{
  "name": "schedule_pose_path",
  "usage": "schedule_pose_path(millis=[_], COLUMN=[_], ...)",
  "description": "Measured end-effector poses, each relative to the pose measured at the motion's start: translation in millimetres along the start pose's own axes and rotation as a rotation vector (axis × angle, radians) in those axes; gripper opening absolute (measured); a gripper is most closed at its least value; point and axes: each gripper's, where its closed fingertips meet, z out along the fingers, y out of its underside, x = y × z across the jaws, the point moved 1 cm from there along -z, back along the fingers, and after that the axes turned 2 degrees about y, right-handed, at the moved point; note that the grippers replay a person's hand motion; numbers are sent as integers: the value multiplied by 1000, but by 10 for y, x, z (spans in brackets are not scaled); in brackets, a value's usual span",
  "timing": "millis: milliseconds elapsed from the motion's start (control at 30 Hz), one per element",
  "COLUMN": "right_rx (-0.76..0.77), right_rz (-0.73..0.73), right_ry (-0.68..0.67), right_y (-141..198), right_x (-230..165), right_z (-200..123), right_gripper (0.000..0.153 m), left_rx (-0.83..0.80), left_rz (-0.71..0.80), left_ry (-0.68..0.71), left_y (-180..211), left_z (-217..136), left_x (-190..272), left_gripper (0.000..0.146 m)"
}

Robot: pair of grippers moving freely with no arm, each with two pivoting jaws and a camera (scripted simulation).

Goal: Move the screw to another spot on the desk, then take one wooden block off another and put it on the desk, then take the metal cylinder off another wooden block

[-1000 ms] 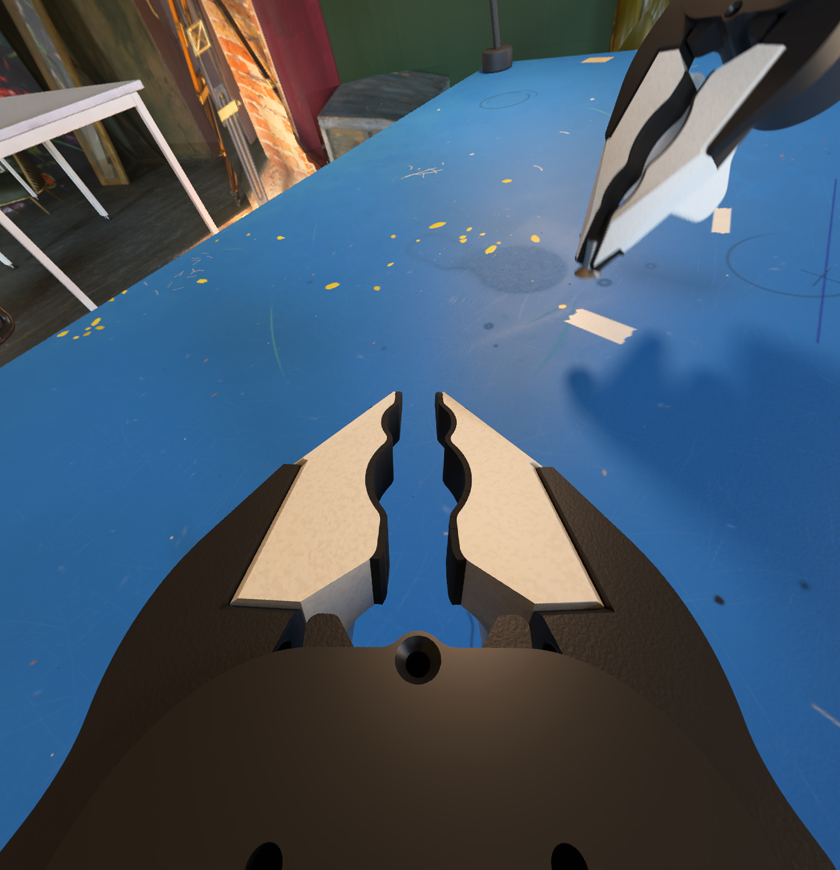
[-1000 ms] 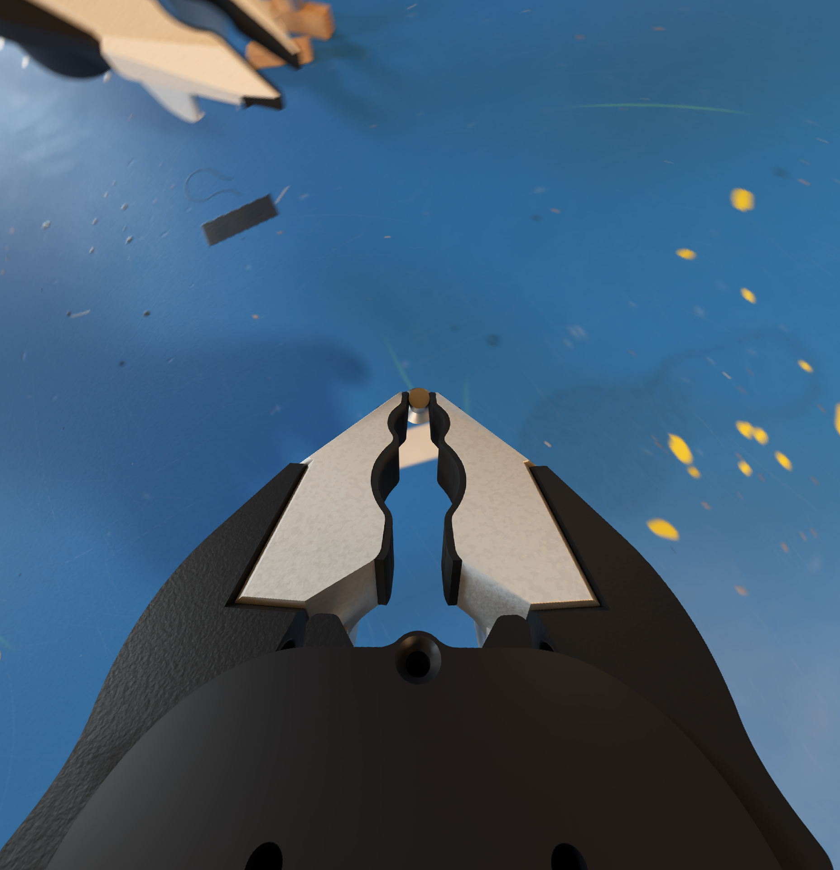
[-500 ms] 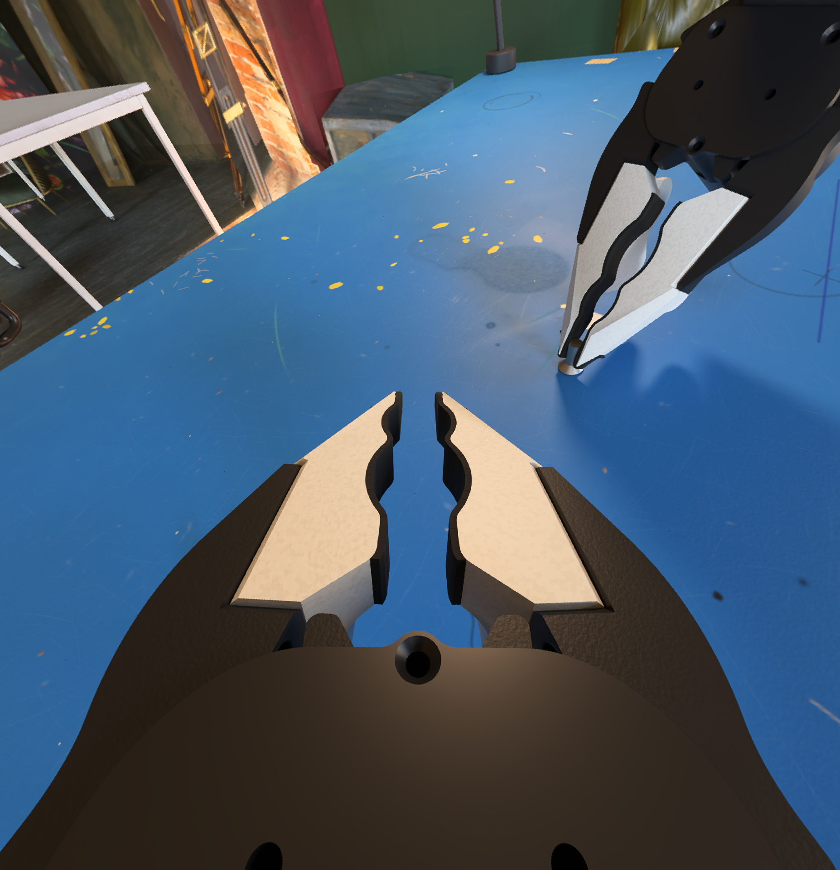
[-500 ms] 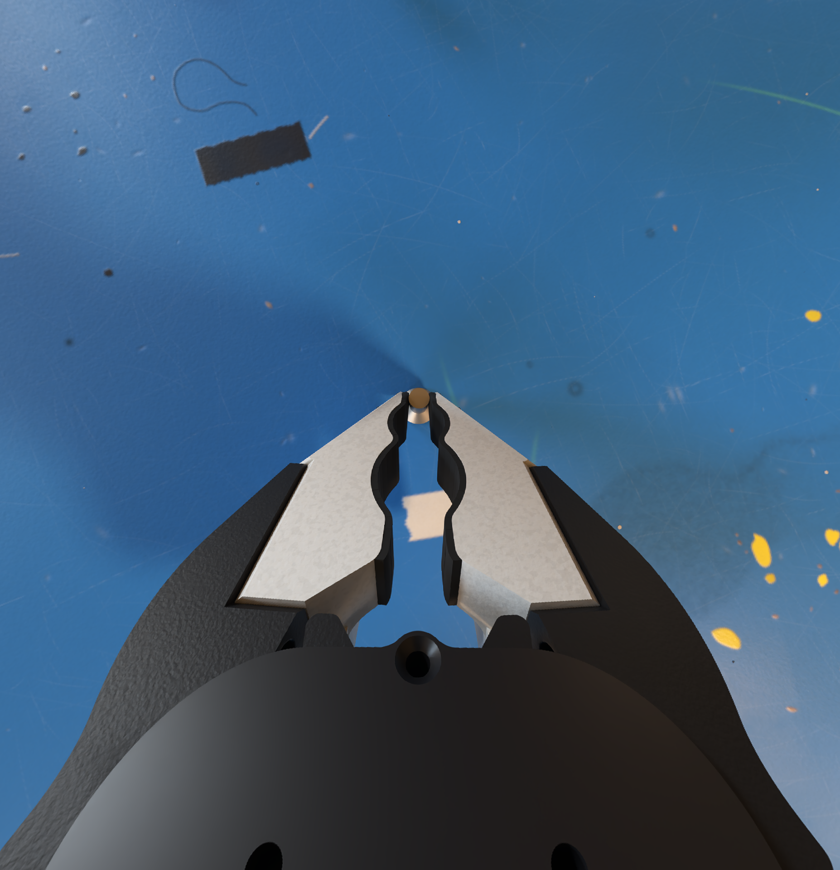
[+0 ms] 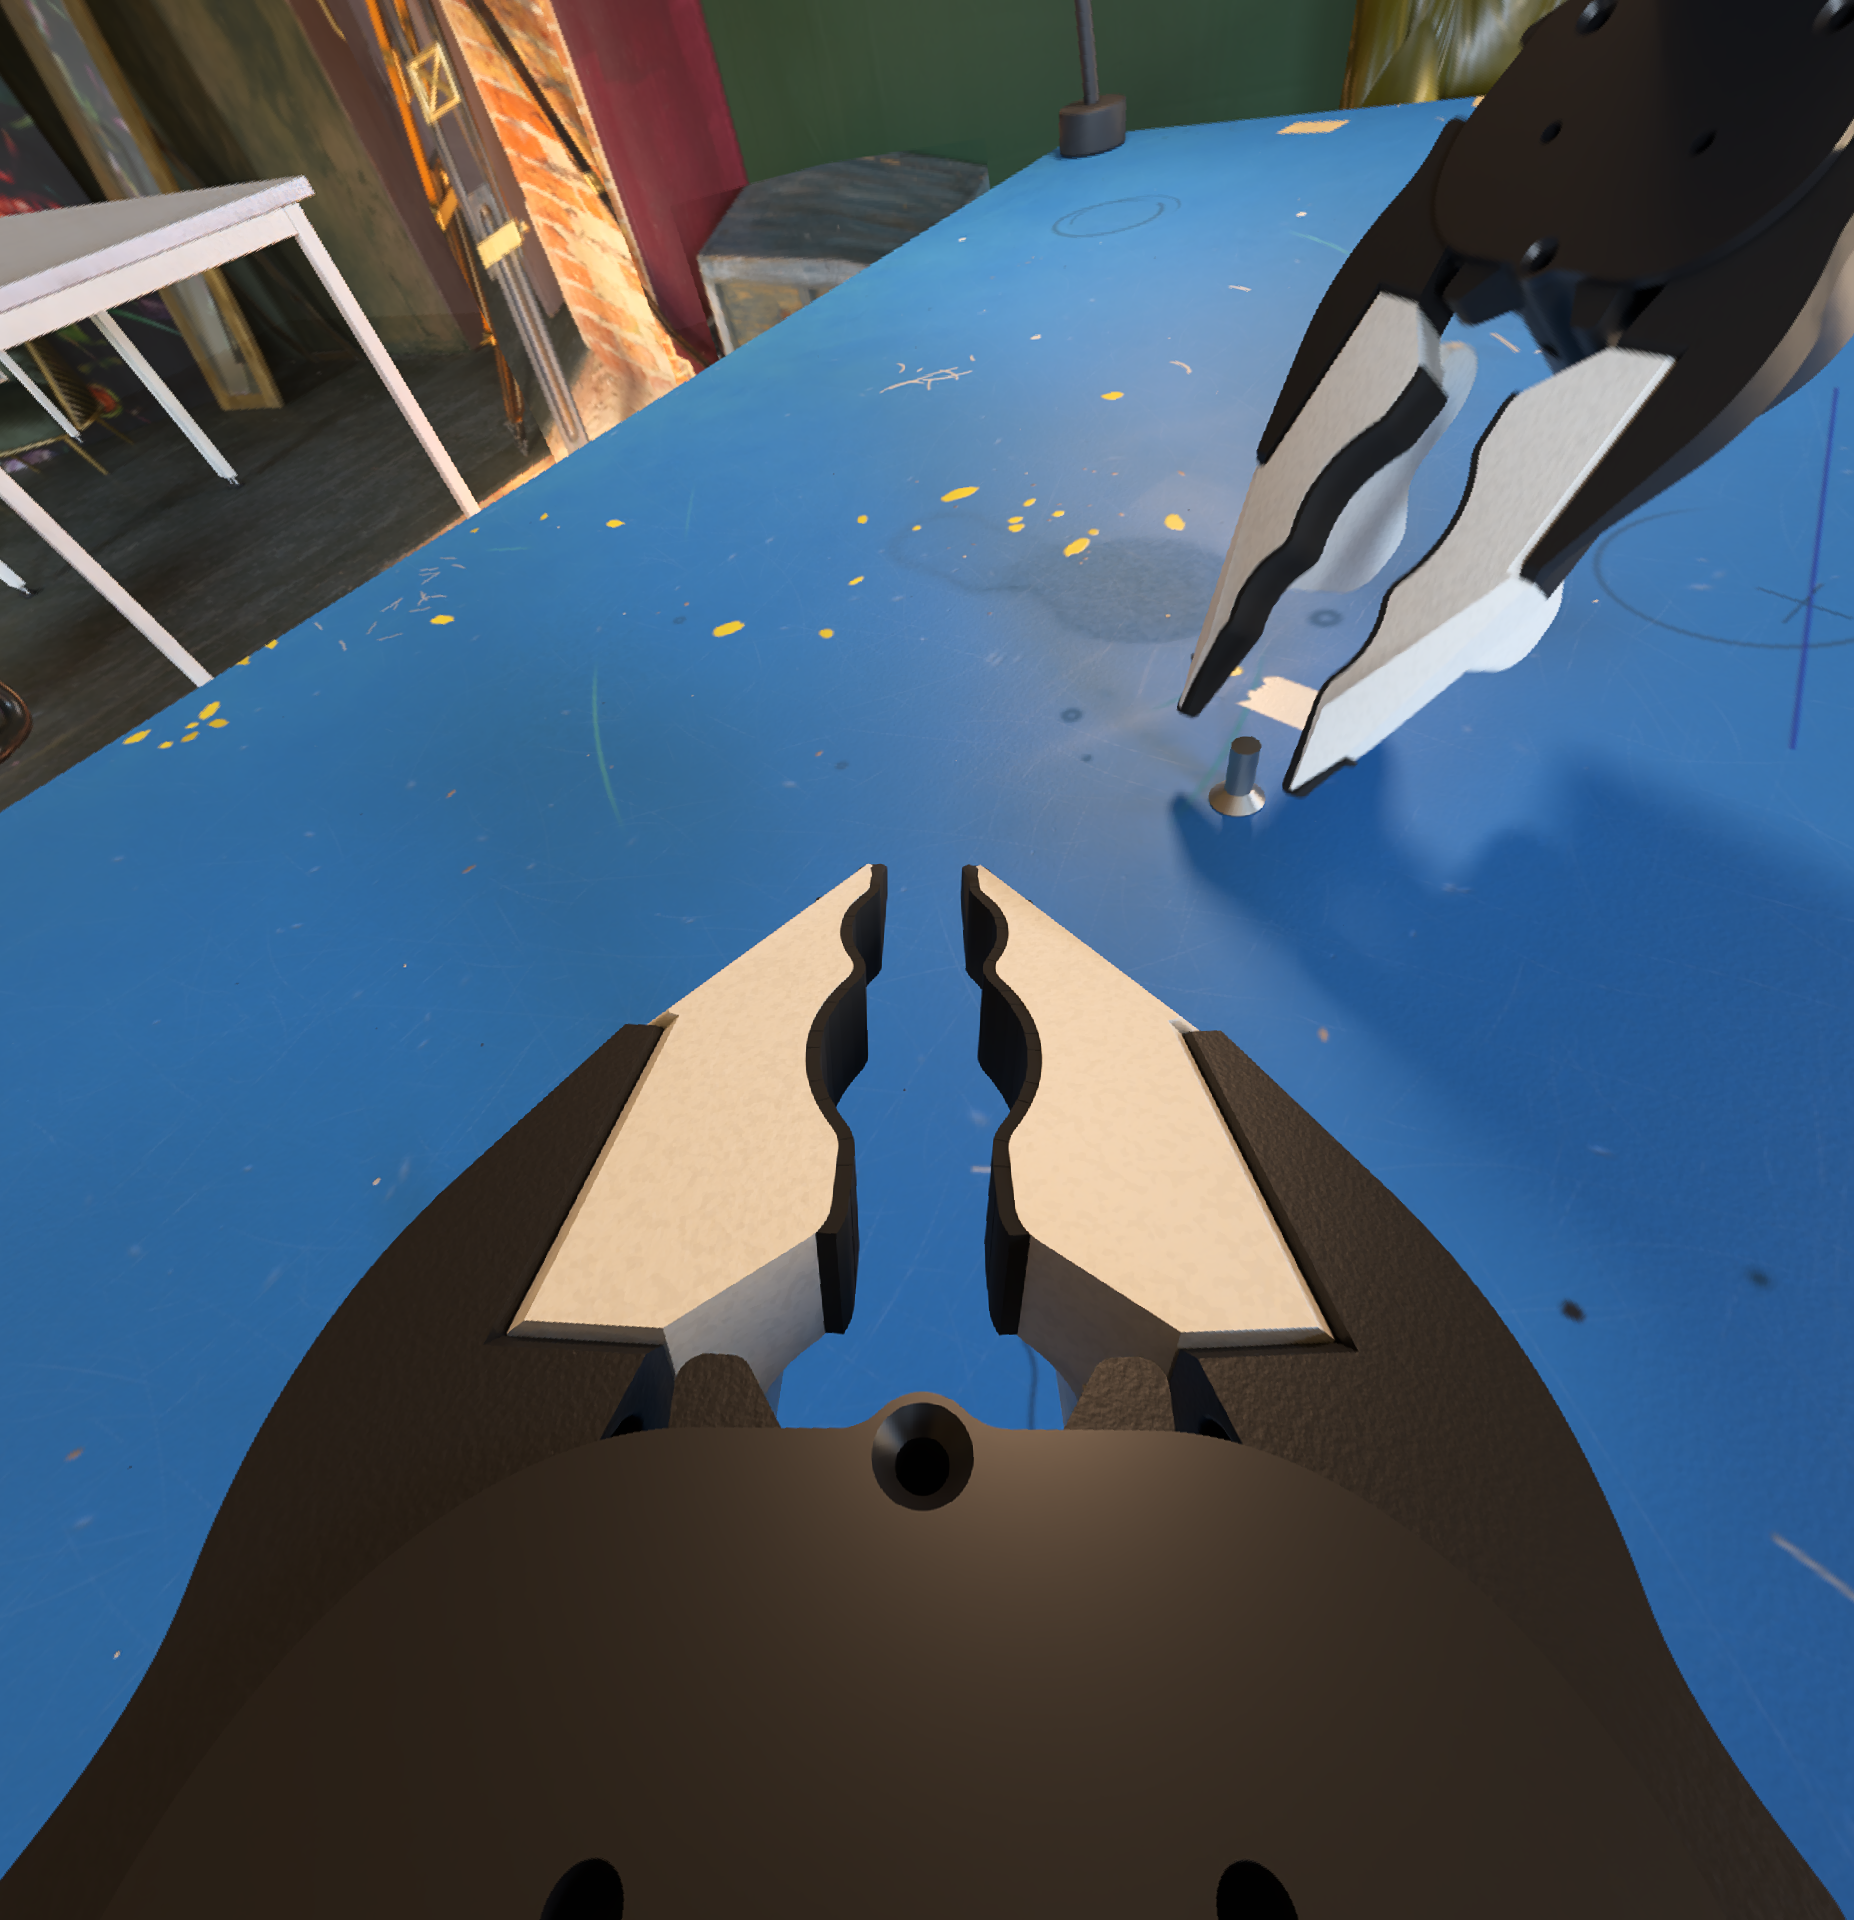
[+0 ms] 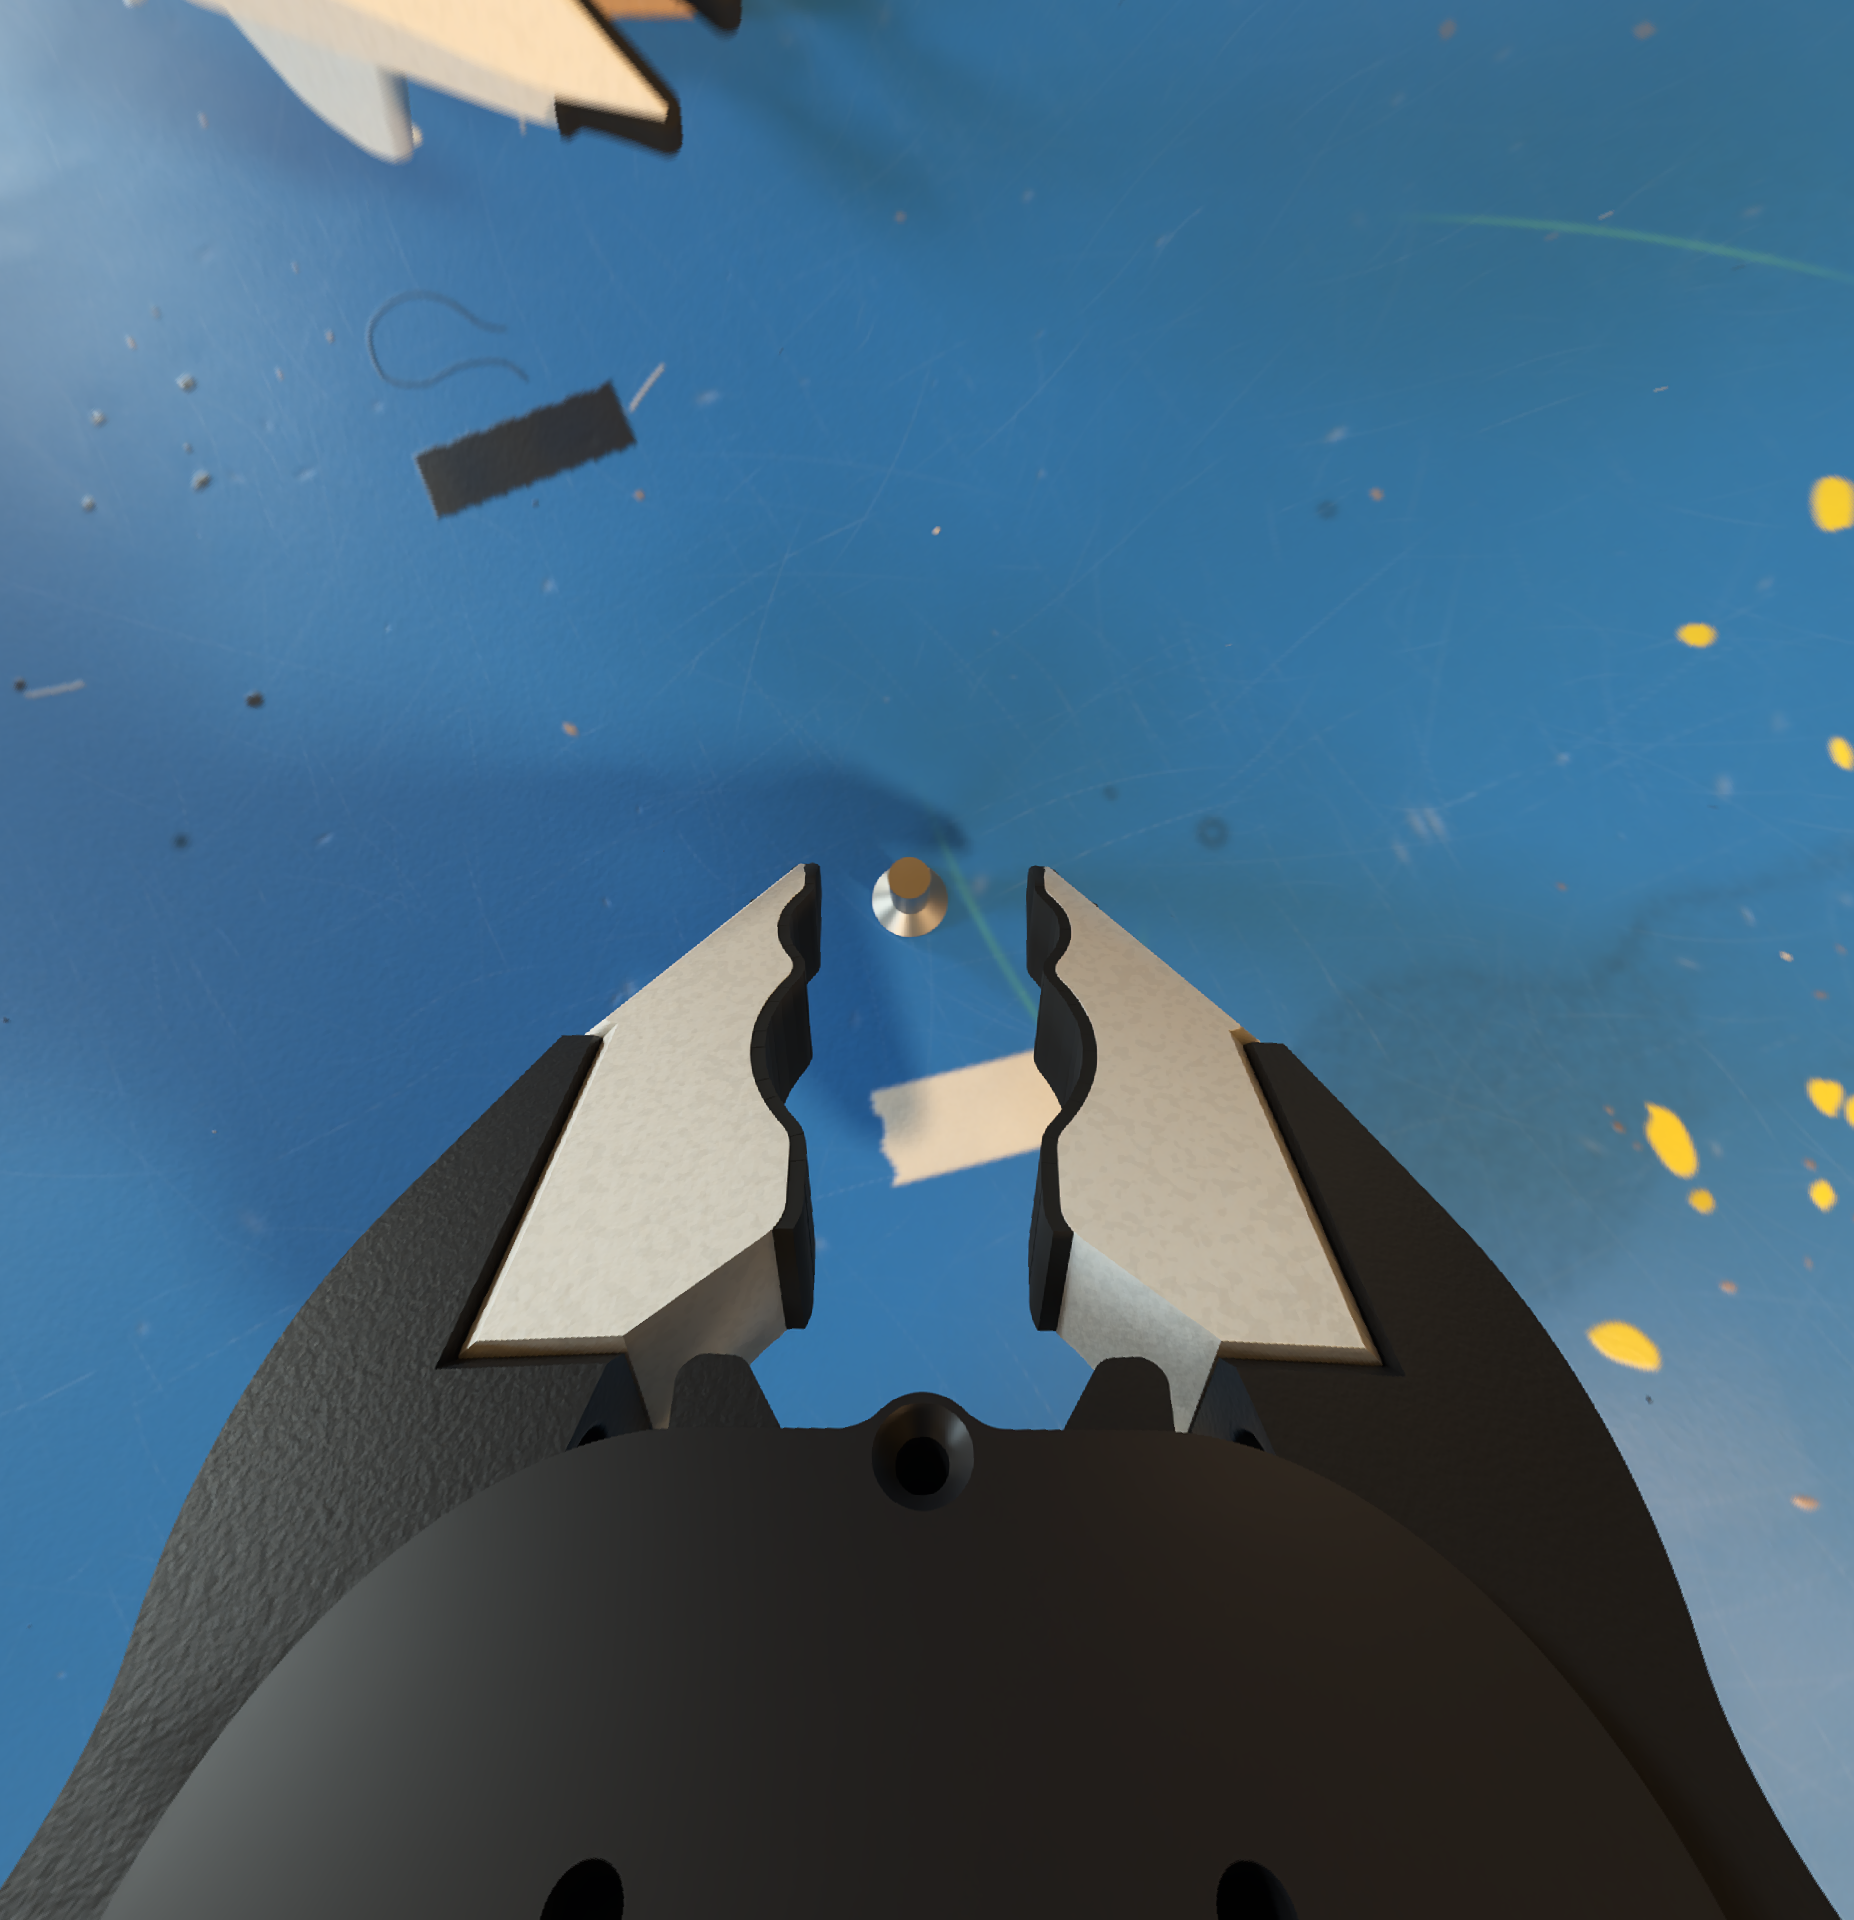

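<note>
The screw stands on its head on the blue desk, shank up. My right gripper hangs over it, open and empty, a fingertip on each side and not touching it. In the right wrist view the screw sits just past the gap of the right gripper. My left gripper hovers low over bare desk, to the near left of the screw, empty, its jaws a narrow gap apart. Its fingers show at the top of the right wrist view. No wooden blocks or metal cylinder are in view.
A beige tape strip lies just behind the screw, also seen in the right wrist view. A black tape strip lies farther off. The desk's left edge drops to the floor, where a white table stands. A lamp base is at the far edge.
My right gripper carried the screw toward the left gripper, set it on the desk and opened, letting it go. The left gripper has not moved.
</note>
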Motion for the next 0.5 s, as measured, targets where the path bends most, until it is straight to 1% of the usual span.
schedule_pose_path(millis=[167, 333, 400, 500], right_rx=[94, 133, 133, 161], right_rz=[95, 233, 296, 374], right_ry=[70, 224, 267, 316], right_y=[17, 274, 404, 526], right_x=[191, 549, 662, 767], right_z=[-256, -556, -645, -717], right_gripper=[41, 41, 40, 40], left_rx=[-1, -6, -3, 4], left_rz=[-6, -17, -22, -35], left_ry=[4, 2, 0, -7], left_y=[2, 13, 10, 1], left_z=[10, 15, 13, -4], left_x=[5, -4, -11, -39], left_gripper=[14, 14, 14, 21])
